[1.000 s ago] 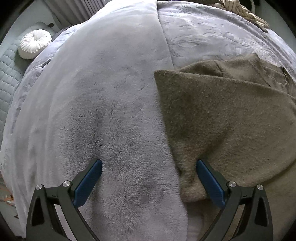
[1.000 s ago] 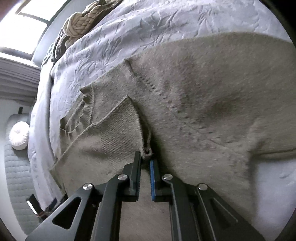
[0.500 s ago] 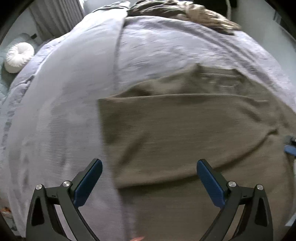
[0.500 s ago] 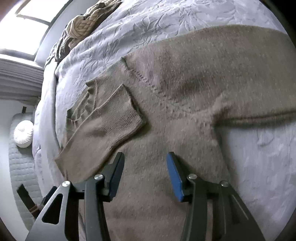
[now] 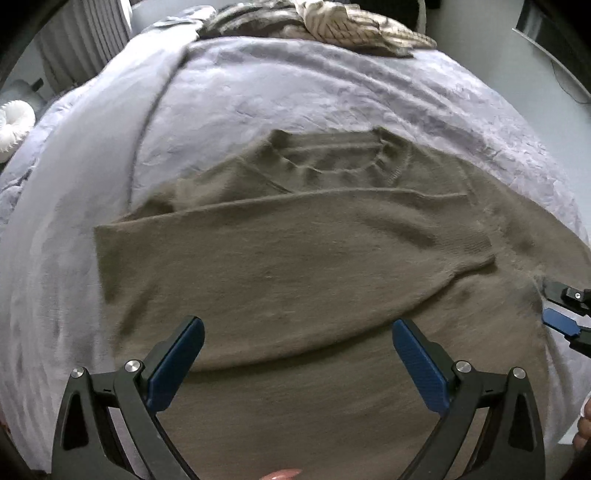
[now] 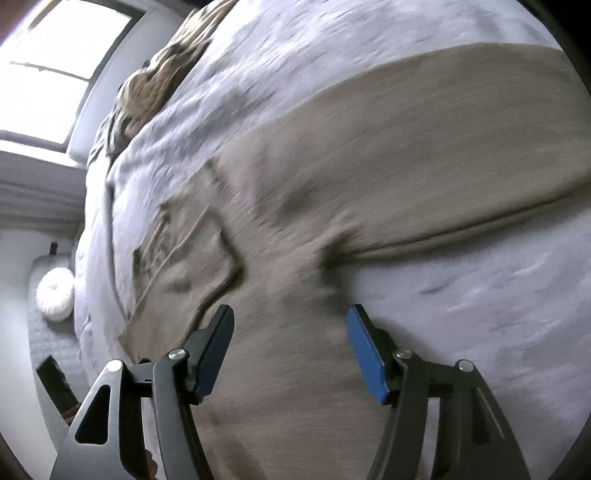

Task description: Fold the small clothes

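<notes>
An olive-brown knitted sweater [image 5: 295, 266] lies flat on the lilac bedspread [image 5: 280, 96], neckline at the far side, one sleeve folded across its body with the cuff at the right. My left gripper [image 5: 297, 336] hovers over the sweater's lower body, jaws wide open, nothing between them. In the right wrist view the same sweater [image 6: 369, 177] spreads out with its other sleeve stretching right. My right gripper [image 6: 290, 326] is above the sweater beside the folded sleeve's cuff [image 6: 207, 266]; its jaws are opening and hold nothing. Its fingertips [image 5: 561, 323] show at the left wrist view's right edge.
A heap of striped and beige clothes [image 5: 332, 26] lies at the bed's far end. A plush grey blanket [image 5: 55, 229] covers the bed's left part. A round white cushion [image 6: 55, 290] sits on a quilted seat beyond the bed's edge. A window [image 6: 55, 66] is bright.
The right gripper let go of the sleeve cuff and opened, leaving the sleeve folded on the sweater. The left gripper moved right, from over the grey blanket to over the sweater.
</notes>
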The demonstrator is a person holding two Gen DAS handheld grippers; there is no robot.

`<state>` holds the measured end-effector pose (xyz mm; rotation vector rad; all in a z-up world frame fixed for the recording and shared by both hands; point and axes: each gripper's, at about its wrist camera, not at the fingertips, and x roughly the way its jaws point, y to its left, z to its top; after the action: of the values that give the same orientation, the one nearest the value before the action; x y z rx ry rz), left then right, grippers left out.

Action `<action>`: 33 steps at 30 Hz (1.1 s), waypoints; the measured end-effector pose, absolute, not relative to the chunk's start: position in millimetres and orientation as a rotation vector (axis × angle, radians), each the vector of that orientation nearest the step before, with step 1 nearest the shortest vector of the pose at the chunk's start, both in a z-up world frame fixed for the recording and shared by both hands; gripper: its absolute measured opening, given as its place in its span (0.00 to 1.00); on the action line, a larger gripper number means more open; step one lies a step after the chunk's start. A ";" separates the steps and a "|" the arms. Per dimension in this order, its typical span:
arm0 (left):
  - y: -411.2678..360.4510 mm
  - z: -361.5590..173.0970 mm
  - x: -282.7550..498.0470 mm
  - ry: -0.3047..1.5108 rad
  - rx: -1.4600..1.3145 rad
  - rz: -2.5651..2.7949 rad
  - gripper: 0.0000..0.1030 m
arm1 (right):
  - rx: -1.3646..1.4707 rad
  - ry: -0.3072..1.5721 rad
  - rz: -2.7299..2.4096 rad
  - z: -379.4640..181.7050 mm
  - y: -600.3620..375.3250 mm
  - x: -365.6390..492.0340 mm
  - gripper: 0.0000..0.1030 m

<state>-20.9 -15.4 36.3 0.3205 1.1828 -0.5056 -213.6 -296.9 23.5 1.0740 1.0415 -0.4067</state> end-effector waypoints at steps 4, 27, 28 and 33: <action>-35.8 30.9 -23.1 1.188 0.385 -0.489 0.99 | 1.154 0.968 -0.534 24.9 -337.2 -253.1 0.65; -102.4 17.4 -44.9 1.252 0.419 -0.585 0.99 | 1.499 0.543 -0.770 12.2 -465.3 -344.8 0.08; -102.3 17.1 -45.2 1.250 0.422 -0.584 0.99 | 1.512 0.543 -0.760 9.6 -465.1 -343.2 0.09; -97.2 15.8 -42.6 1.247 0.424 -0.553 0.99 | 1.485 0.505 -0.676 17.2 -459.7 -333.1 0.09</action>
<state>-42.6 -97.2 15.8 0.4241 1.2470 -0.5532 -333.1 -459.7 17.2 1.4852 0.5054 -0.6755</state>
